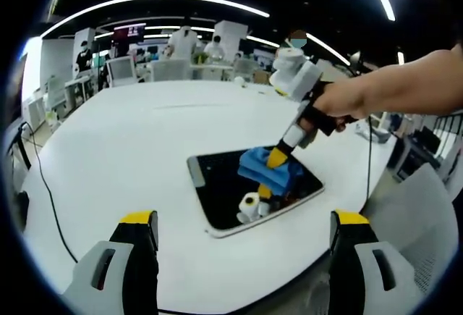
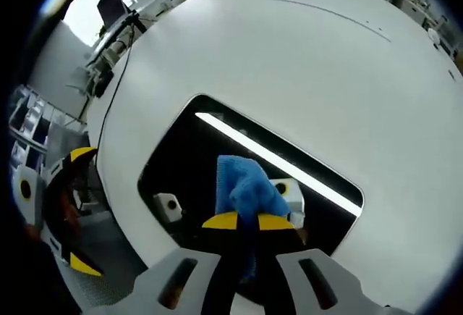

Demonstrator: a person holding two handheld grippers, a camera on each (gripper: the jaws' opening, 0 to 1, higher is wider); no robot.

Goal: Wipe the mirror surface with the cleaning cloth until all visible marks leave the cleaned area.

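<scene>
Gripping the soft, crumpled blue cleaning cloth (image 2: 246,192), the right gripper (image 2: 247,221) has its yellow-tipped jaws closed on the fabric. Just beyond its tips the cloth presses on the glossy, dark, rounded-rectangle mirror (image 2: 181,156), which lies flat on the smooth white round table (image 2: 289,61). The left gripper (image 1: 246,218) hangs near of the mirror, jaws spread wide, empty.
</scene>
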